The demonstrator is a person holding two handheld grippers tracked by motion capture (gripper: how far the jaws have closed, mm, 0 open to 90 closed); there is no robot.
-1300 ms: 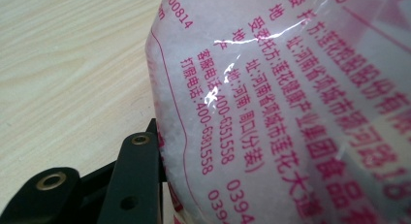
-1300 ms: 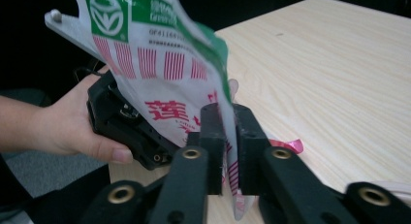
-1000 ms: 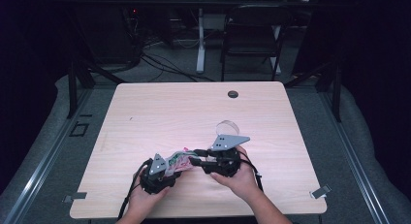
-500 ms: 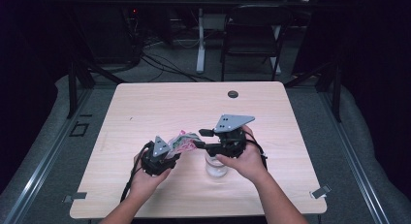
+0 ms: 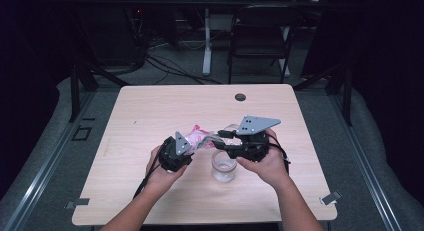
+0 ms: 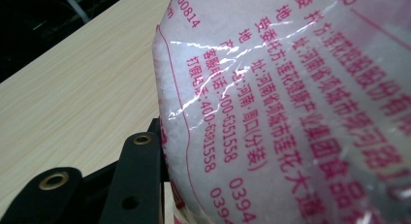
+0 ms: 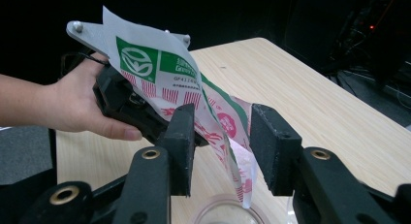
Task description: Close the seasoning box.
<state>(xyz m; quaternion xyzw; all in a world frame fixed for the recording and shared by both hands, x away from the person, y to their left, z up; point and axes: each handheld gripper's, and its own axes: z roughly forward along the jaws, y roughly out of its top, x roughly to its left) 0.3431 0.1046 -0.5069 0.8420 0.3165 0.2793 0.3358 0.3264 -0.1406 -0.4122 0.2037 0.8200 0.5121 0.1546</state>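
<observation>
The packet (image 6: pixel 291 103) hides the left gripper's (image 5: pixel 196 147) far jaw.

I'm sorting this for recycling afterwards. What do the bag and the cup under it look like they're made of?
Bag: thin glossy plastic film, judging by its creases, sharp glints and the white grains visible through its clear parts between the red print. Cup: clear and colourless with a thin rim, probably plastic, though glass can't be ruled out.
</observation>
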